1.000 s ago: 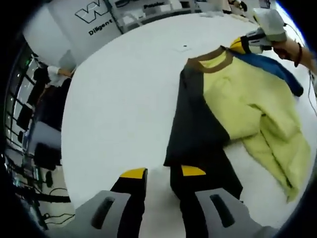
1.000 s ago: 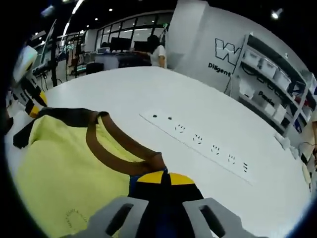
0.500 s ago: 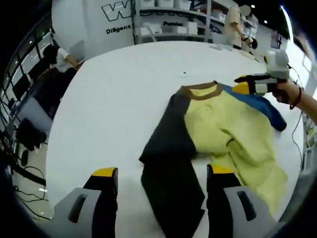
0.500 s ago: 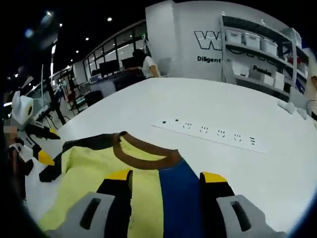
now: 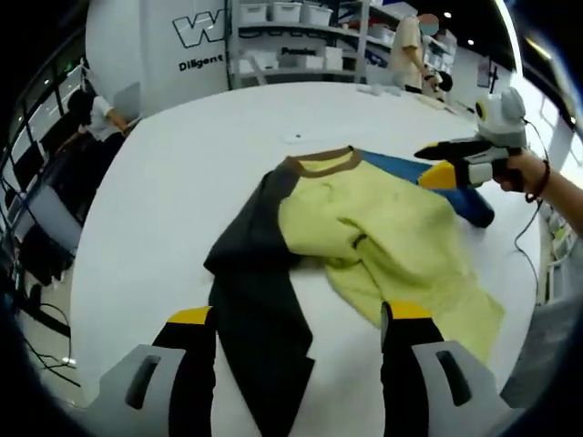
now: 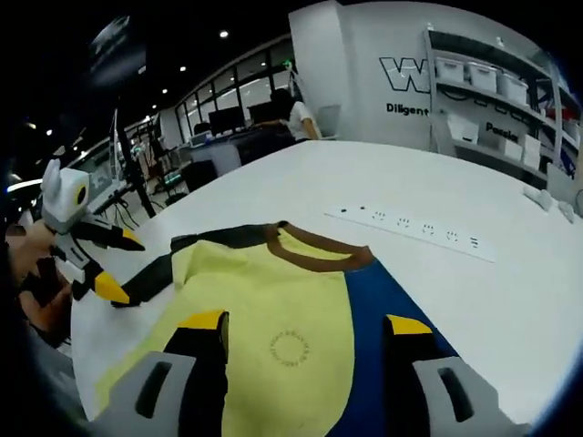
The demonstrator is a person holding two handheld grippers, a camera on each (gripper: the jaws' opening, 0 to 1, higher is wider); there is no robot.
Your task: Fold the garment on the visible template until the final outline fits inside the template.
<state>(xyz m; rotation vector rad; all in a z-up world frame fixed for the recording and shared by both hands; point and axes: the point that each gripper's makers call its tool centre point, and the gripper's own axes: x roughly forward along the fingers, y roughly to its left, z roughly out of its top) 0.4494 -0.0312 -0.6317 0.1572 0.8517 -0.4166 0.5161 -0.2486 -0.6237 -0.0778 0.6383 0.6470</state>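
Soft yellow long-sleeved shirt (image 5: 383,223) with black and blue sleeves lies rumpled, light and limp.
Left gripper (image 5: 296,319) and right gripper (image 6: 305,323) both released, jaws apart; best taken at sleeve cuffs or hem.

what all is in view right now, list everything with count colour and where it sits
garment: one, yellow body with a brown collar, a black sleeve and a blue sleeve, lying rumpled and flat on the table
table: one, white, under the garment
power strip: one, white, on the table beyond the collar in the right gripper view
shelving: one unit, white with pale bins, against the far wall
wall lettering: one sign, dark on a white wall
people: two in the background, one by the shelving, one seated at a desk
left gripper: one, grey with black jaws and yellow tips, jaws apart above the black sleeve
right gripper: one, same colours, jaws apart above the yellow and blue cloth
person's hand: one, holding the right gripper
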